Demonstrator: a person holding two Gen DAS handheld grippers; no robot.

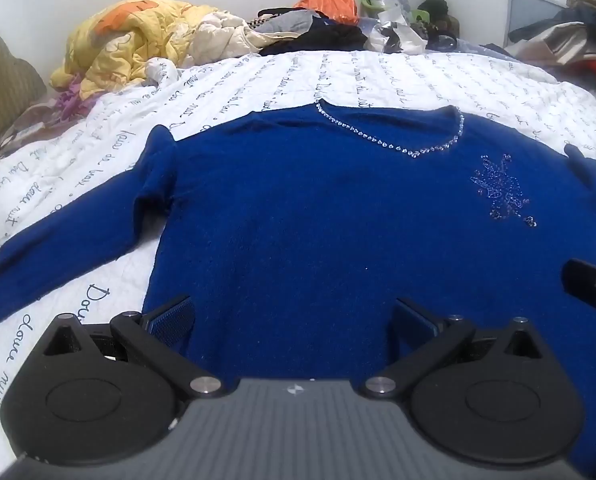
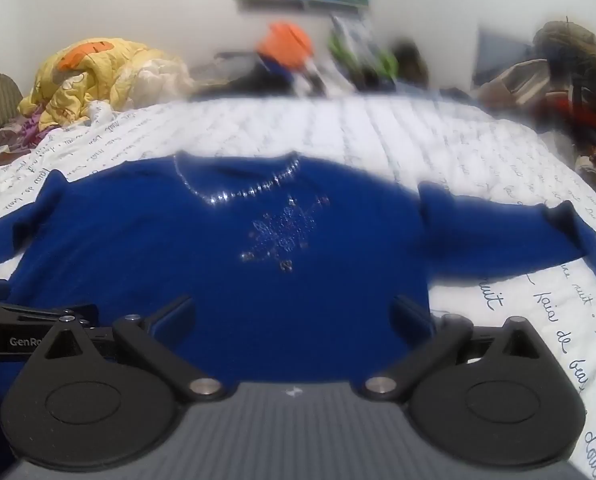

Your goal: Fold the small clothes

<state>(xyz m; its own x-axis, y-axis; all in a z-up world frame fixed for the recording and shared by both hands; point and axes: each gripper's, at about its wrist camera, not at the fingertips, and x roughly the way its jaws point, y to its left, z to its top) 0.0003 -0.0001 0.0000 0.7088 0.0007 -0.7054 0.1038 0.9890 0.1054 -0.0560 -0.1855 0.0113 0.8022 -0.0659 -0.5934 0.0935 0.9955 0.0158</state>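
Lying flat and face up on the white quilted bedspread (image 1: 257, 80), the blue sweater (image 1: 318, 208) had both sleeves spread wide, ready, I judged, for a first fold. The left tool (image 1: 291, 316) and right tool (image 2: 291, 314) hovered over its hem, jaws wide apart, gripping nothing. The 2 seemed poised to pinch the bottom edge.

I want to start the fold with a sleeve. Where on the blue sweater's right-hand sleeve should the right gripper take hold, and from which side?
Probably at the cuff end of the sleeve, coming in from the outer edge. The blue sweater lies flat, front up, on the quilt, and that sleeve stretches sideways clear of the body, so its free end lifts easily. The right gripper is open.
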